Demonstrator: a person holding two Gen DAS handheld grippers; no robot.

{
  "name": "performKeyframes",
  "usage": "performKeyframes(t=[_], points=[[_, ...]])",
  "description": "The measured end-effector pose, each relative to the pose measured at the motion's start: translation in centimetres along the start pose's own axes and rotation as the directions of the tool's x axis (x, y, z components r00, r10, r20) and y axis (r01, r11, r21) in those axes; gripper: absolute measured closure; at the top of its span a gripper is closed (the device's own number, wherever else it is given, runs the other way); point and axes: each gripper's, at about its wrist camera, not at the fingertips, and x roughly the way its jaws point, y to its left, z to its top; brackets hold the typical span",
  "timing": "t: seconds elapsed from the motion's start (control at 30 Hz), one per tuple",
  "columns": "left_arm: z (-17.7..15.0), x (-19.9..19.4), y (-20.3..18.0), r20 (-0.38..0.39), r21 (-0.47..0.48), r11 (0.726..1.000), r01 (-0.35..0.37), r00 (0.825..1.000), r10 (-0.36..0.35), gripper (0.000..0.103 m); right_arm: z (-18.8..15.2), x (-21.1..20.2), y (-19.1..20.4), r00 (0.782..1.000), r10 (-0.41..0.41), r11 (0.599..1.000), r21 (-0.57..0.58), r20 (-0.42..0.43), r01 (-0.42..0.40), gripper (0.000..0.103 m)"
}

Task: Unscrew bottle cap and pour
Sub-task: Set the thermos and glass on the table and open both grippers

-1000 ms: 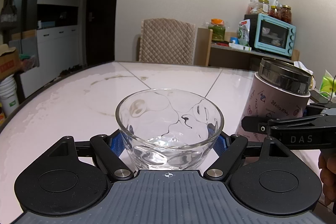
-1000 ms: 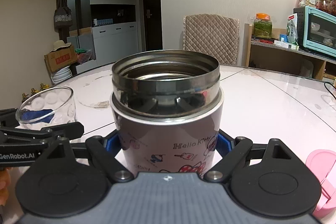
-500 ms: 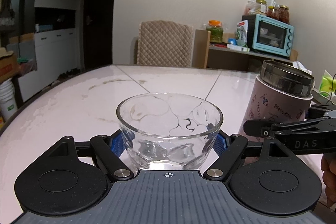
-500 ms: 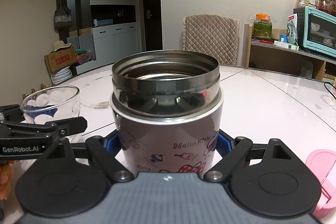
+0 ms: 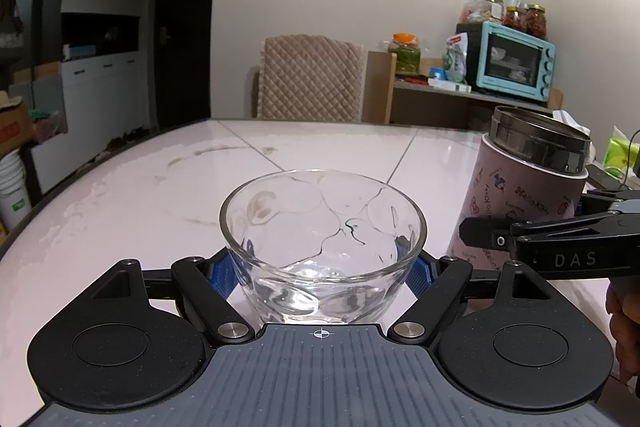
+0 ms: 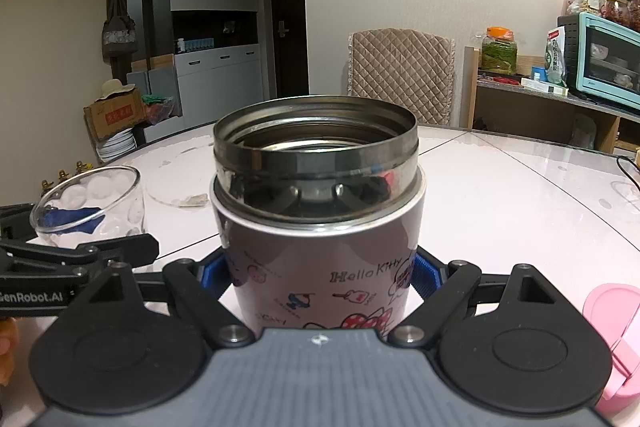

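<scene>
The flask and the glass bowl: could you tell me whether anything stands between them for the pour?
Nothing visible does. The flask, uncapped, and the glass bowl stand side by side with only bare table between them.

Flask print: I read "Hello Kitty" on the pink flask (image 6: 320,267) between my right jaws.
Left gripper (image 6: 40,297) side: "GenRobot.AI".
Right gripper (image 5: 576,259) side: "DAS".

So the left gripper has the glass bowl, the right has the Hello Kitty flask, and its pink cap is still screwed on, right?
Not quite: the flask is uncapped, its steel mouth open in the right wrist view, and the pink cap lies on the table. The rest holds: left gripper on glass bowl, right gripper on flask.
</scene>
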Motion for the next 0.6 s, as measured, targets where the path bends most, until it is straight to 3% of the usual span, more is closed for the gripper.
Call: performKeyframes(t=[0.6], points=[[-0.21, -0.19, -0.11, -0.012, 0.006, 1.000, -0.008, 1.000, 0.008, 0.012, -0.39, -0.23, 0.37, 1.000, 0.005, 1.000, 0.010, 0.000, -0.005, 0.014]])
